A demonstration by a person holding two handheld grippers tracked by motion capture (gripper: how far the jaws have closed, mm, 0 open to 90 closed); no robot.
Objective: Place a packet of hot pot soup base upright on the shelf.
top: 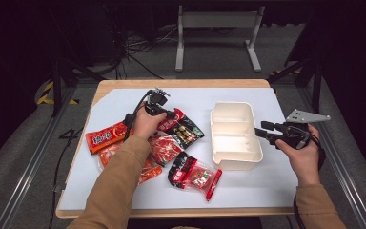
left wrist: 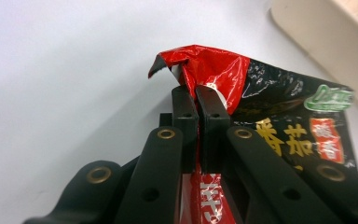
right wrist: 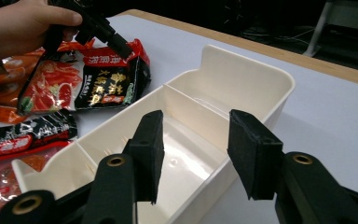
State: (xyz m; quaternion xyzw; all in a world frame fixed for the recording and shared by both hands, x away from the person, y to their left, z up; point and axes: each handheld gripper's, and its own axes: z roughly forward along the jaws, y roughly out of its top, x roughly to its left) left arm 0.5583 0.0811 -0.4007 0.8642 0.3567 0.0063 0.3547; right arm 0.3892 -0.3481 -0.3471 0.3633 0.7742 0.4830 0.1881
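Near the table's left edge, packets (top: 124,143) are lying in a heap. The left gripper (top: 171,114) is pinching the black-red packet (top: 183,130) by its corner, toward the middle. The white tray (top: 233,136) is sitting right of it. By the right edge, the right gripper (top: 261,130) is hanging half open, holding nothing.

Glossy red-and-black foil sauce packet (top: 181,128) w/ gold characters and a green logo lay flat on the white tabletop, just left of the bin; its red top corner (left wrist: 200,65) was crumpled and pinched, lifted slightly off the surface. Cream rectangular plastic bin (top: 236,136) w/ inner dividers forming three compartments stood upright at table centre-right, long axis running away from the person, all compartments empty, near wall (right wrist: 214,186) glossy.
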